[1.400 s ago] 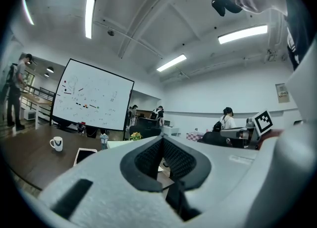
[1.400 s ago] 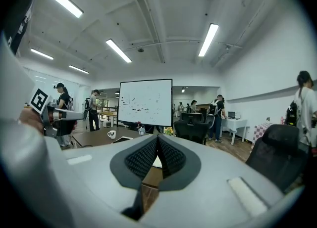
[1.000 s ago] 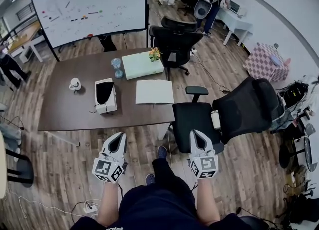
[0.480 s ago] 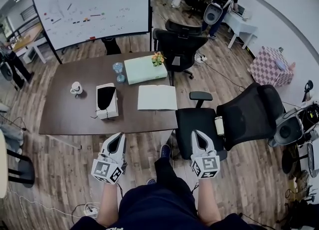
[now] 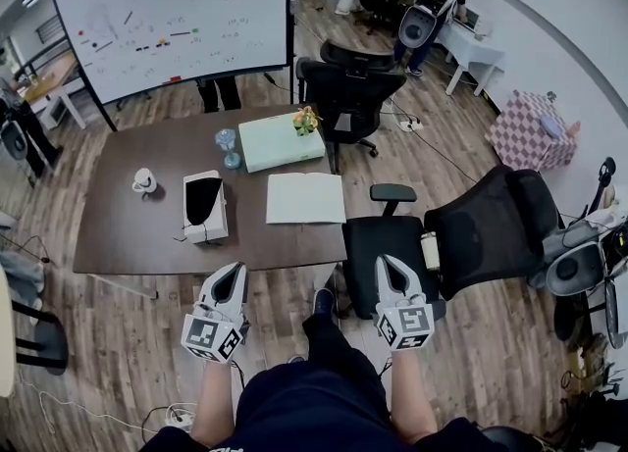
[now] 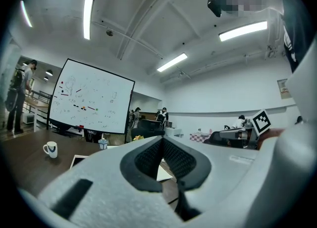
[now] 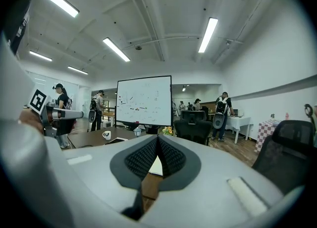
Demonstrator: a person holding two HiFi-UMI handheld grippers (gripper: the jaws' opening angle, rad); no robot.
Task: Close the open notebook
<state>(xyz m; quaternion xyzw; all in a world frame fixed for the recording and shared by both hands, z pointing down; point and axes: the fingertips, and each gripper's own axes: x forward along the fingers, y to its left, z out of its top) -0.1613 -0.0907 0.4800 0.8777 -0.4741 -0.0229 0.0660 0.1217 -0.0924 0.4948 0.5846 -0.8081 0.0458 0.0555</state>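
The open notebook (image 5: pixel 305 198) lies flat with white pages up, on the right part of the brown table (image 5: pixel 128 225), near its front edge. My left gripper (image 5: pixel 233 274) and right gripper (image 5: pixel 385 268) hang side by side in front of the table, short of its edge and apart from the notebook. Both are shut with nothing between the jaws. In the left gripper view the gripper (image 6: pixel 161 140) is shut and a sliver of the notebook (image 6: pixel 164 172) shows past the pads. The right gripper (image 7: pixel 158 140) is shut too, with a strip of notebook (image 7: pixel 155 166) behind it.
A black office chair (image 5: pixel 388 239) stands just beyond my right gripper, a larger one (image 5: pixel 491 215) to its right. The table holds a white box (image 5: pixel 204 207), a mug (image 5: pixel 144 181) and a pale green box (image 5: pixel 282 138). Behind it stand another chair (image 5: pixel 343 77) and a whiteboard (image 5: pixel 172 14).
Both grippers stay shut in the same place in front of me. The view has shifted a little, so the table sits slightly further left.
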